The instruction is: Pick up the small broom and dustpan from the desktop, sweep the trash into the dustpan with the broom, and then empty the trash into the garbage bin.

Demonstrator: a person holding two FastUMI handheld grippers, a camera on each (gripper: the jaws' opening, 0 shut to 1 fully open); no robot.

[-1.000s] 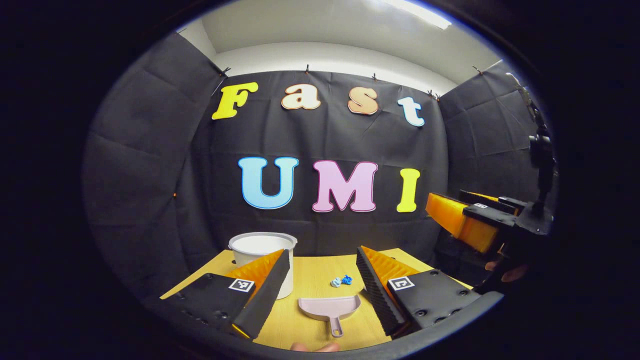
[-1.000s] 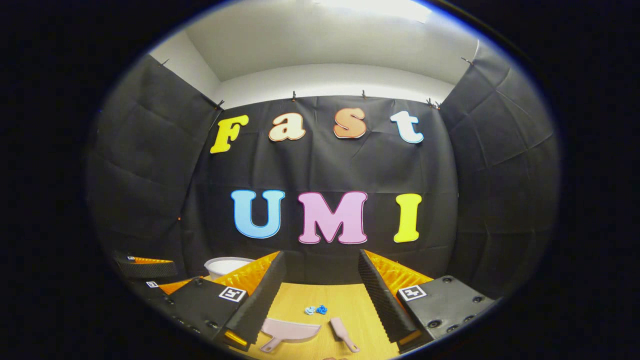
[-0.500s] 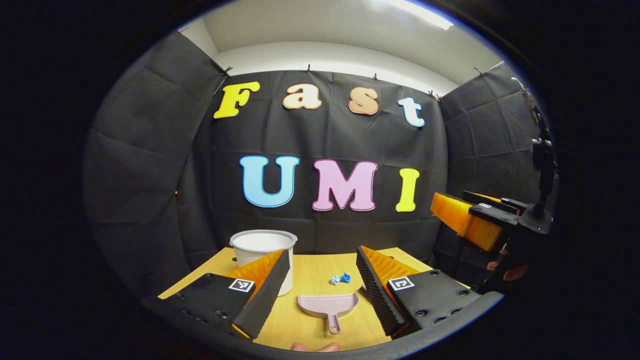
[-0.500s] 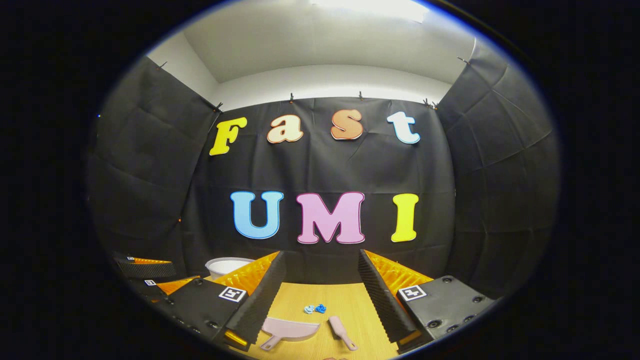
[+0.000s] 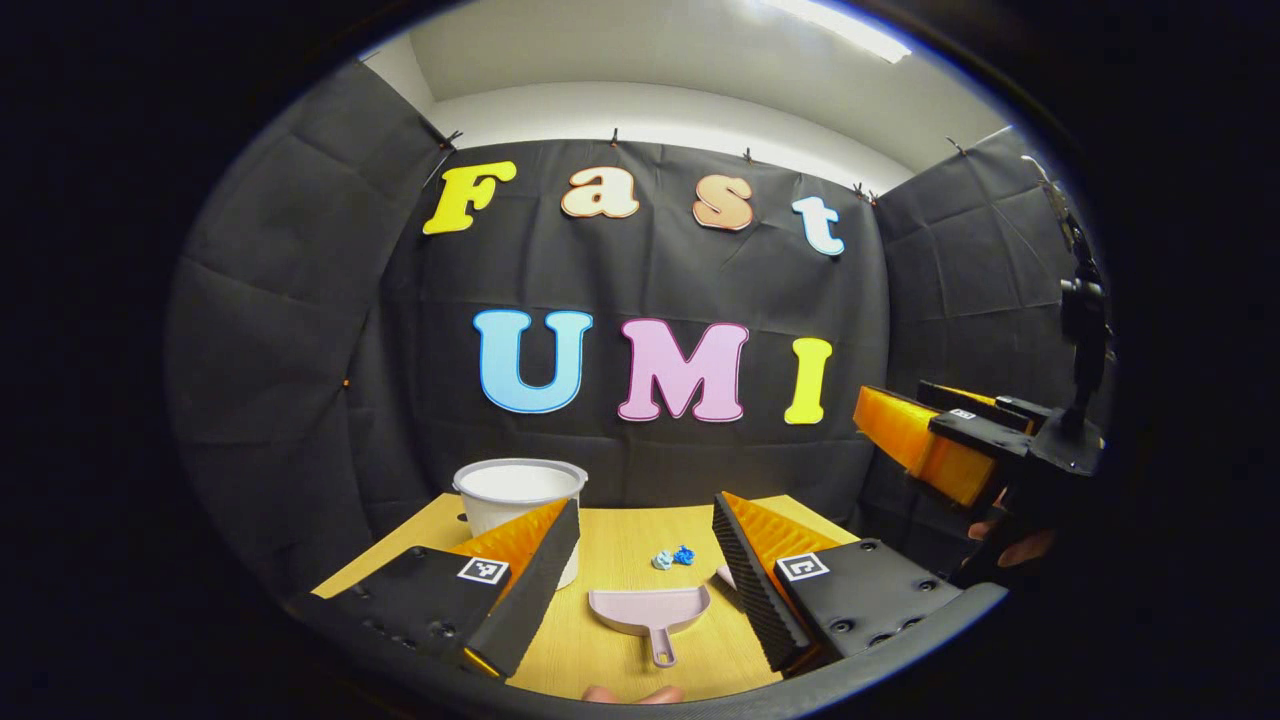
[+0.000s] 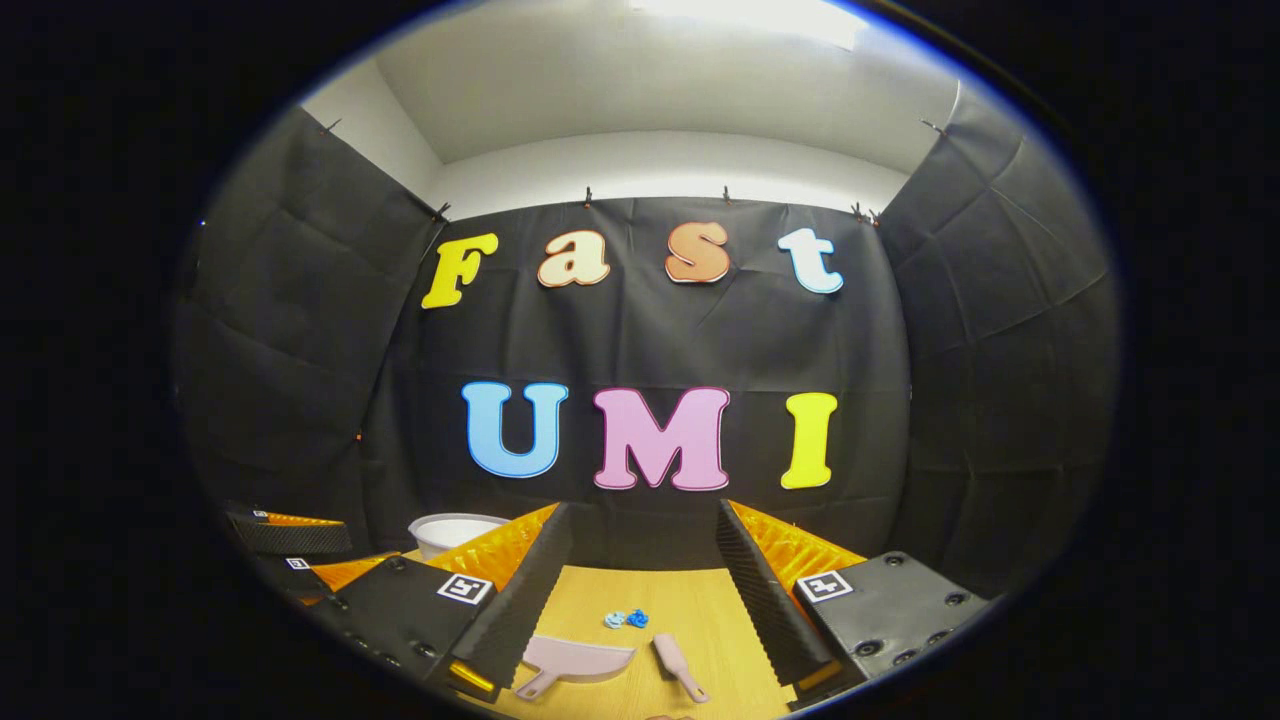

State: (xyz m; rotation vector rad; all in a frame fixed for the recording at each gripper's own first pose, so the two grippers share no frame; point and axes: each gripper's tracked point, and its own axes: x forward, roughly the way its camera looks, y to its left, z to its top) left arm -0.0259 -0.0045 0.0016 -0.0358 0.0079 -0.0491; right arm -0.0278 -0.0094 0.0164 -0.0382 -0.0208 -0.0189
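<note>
In the left gripper view, the left gripper [image 5: 645, 520] hangs spread wide above the wooden desktop [image 5: 620, 545], gripping nothing. The pink dustpan [image 5: 649, 610] lies between its fingers, handle toward the camera. Blue trash [image 5: 673, 556] sits just beyond it, and the white garbage bin [image 5: 519, 495] stands behind the left finger. The right gripper [image 5: 915, 435] floats off to the right.

In the right gripper view, the right gripper [image 6: 643, 530] is likewise parted and empty. Below it lie the dustpan [image 6: 575, 660], the small broom [image 6: 677, 666] beside it, and the trash [image 6: 626, 620] farther back. The bin [image 6: 452, 532] is partly hidden by a finger.

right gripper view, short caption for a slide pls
Open right gripper above a desk with dustpan, small broom and blue trash.
</note>
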